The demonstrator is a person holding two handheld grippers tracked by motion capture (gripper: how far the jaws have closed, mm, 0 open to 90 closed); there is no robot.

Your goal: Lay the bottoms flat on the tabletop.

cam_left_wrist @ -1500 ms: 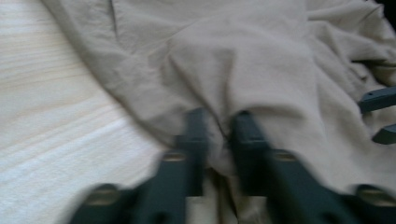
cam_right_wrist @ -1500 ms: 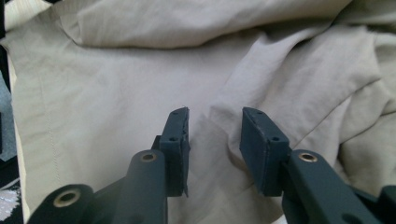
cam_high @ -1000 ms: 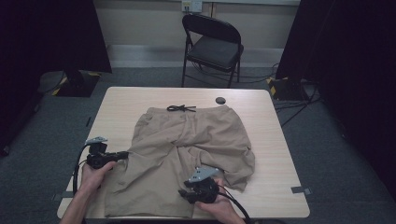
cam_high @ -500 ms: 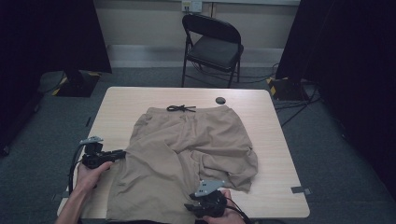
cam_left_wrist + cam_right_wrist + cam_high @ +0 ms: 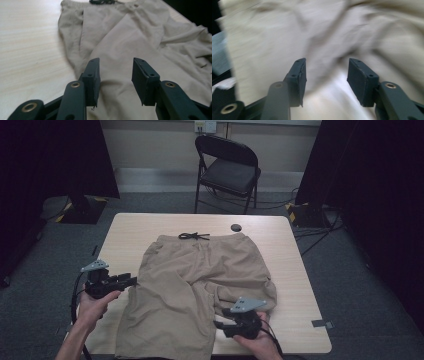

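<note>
On the pale wooden table (image 5: 150, 227), we see beige cotton shorts (image 5: 195, 285) spread flat, black drawstring (image 5: 194, 236) toward the far edge. The left gripper (image 5: 131, 281) hovers wide-jawed at the shorts' left side. The right gripper (image 5: 219, 325), jaws parted and empty, meets blurred cloth in its own view.

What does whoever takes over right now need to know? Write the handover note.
Left gripper: open, at the left edge of the shorts, holding nothing.
Right gripper: open, near the table's front edge by the bunched right leg, holding nothing.
Shorts: flat, waistband far, drawstring beyond it; left leg straight, right leg crumpled.
Done: no fold visible.
Left: probably smooth the right leg, then fold.
</note>
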